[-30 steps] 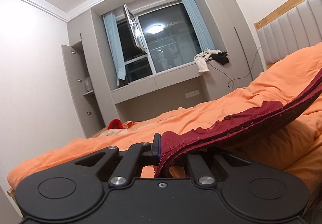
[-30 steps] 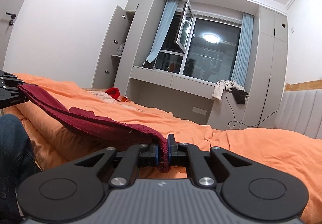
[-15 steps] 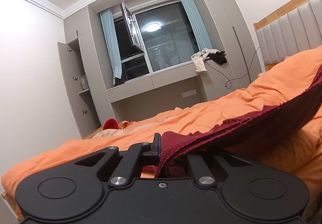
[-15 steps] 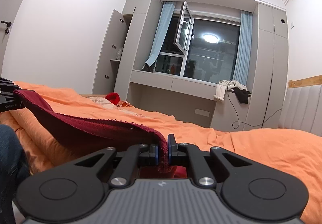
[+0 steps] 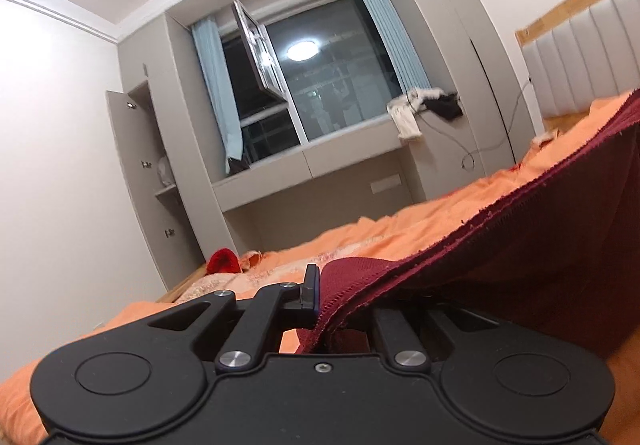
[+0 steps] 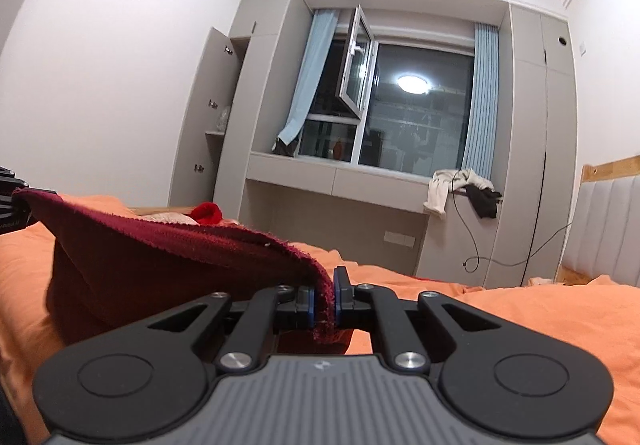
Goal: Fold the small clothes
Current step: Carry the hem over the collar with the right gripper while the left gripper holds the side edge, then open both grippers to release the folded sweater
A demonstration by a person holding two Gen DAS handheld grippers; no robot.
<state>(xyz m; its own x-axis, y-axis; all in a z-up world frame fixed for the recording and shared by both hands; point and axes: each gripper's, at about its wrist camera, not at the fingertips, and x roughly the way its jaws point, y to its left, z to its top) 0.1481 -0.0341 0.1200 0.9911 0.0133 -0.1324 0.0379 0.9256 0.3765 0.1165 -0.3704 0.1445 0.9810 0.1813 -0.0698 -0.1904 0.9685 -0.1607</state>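
A dark red knitted garment hangs stretched between my two grippers above the orange bed. My left gripper is shut on one corner of it; the cloth covers the right finger and runs up to the right edge of the left wrist view. My right gripper is shut on the other corner, a fold of the garment pinched between its blue pads. From there the cloth spreads left to the left gripper, seen at the far left edge. The garment's lower part sags toward the bed.
A small bright red item lies on the bed's far end. Beyond the orange bedding stand grey cabinets, an open cupboard door, and a window ledge with white and black clothes. A padded headboard is on the right.
Both grippers have travelled forward over the bed toward the window with the garment, rising slightly. The cloth now hangs as a wider, deeper sheet between them. Both grips are unchanged.
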